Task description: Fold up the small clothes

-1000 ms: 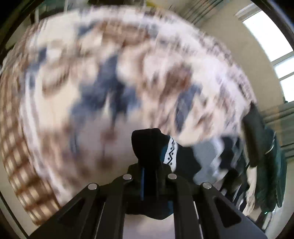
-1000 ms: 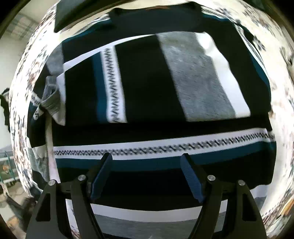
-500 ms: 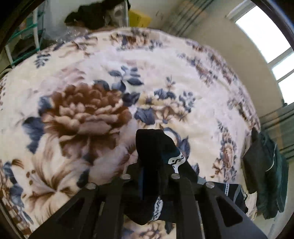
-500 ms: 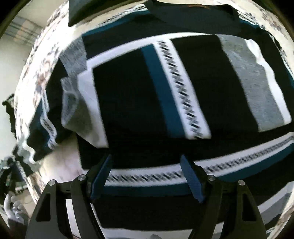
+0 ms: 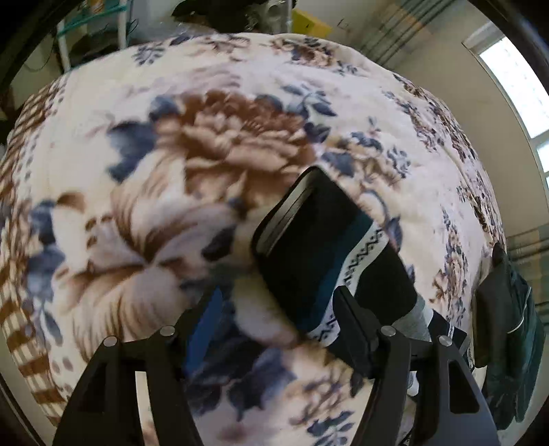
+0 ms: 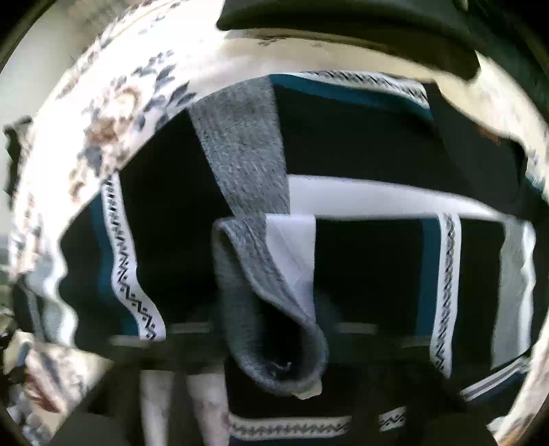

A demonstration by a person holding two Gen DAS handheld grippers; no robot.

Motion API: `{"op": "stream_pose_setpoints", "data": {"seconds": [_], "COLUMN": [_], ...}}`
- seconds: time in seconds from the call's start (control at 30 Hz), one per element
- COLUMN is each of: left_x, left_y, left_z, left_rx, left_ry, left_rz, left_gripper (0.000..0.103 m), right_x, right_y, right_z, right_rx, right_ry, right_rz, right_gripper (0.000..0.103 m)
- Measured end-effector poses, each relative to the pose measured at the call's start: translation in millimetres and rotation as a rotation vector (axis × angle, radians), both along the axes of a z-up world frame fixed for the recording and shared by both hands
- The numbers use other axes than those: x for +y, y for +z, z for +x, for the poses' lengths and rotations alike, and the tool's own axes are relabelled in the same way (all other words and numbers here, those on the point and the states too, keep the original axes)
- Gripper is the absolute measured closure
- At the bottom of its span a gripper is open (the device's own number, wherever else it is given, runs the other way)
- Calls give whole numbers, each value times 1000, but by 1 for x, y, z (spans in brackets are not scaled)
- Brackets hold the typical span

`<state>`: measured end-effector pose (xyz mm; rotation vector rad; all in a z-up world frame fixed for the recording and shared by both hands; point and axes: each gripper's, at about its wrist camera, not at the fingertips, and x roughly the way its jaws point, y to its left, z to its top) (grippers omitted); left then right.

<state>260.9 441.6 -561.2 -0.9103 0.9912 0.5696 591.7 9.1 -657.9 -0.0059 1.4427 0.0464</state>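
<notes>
A black sweater with teal, white and grey stripes lies on the floral blanket (image 5: 171, 171). One sleeve (image 5: 319, 247) stretches flat across the blanket, cuff pointing away from me. My left gripper (image 5: 278, 305) hovers just above it. Its jaws are opening, the right finger (image 5: 346, 315) over the sleeve's edge, and no pad presses the cloth. In the right wrist view the sweater body (image 6: 370, 274) fills the frame. A grey fold (image 6: 267, 326) bunches up toward the camera. My right gripper (image 6: 274, 377) is smeared by motion and looks pinched shut on that fold.
A dark green garment (image 5: 507, 326) lies at the blanket's right edge, near a bright window (image 5: 514, 75). Shelving and clutter (image 5: 103, 37) stand beyond the far side. Another dark folded garment (image 6: 343, 27) lies past the sweater's far edge.
The left jaws have spread and released the sleeve, which now lies on the blanket. The right gripper slid toward the sweater's left side and closed on the grey fold.
</notes>
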Motion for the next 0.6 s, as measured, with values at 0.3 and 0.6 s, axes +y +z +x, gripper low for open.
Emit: {"op": "stream_pose_setpoints", "data": {"seconds": [0.3,0.6], "left_x": [14,21], "left_y": [3,1], "left_z": [-1,-5], "left_rx": [-28,-60], "left_ry": [20,36], "left_rz": [20,-13], "left_gripper": [38,38], "right_x": [53,38], "right_y": [31,16], "right_z": [21,15], "right_rx": [-181,-9], "right_ry": [2,-9], "right_rz": [-74,230], "right_gripper": [97,51]}}
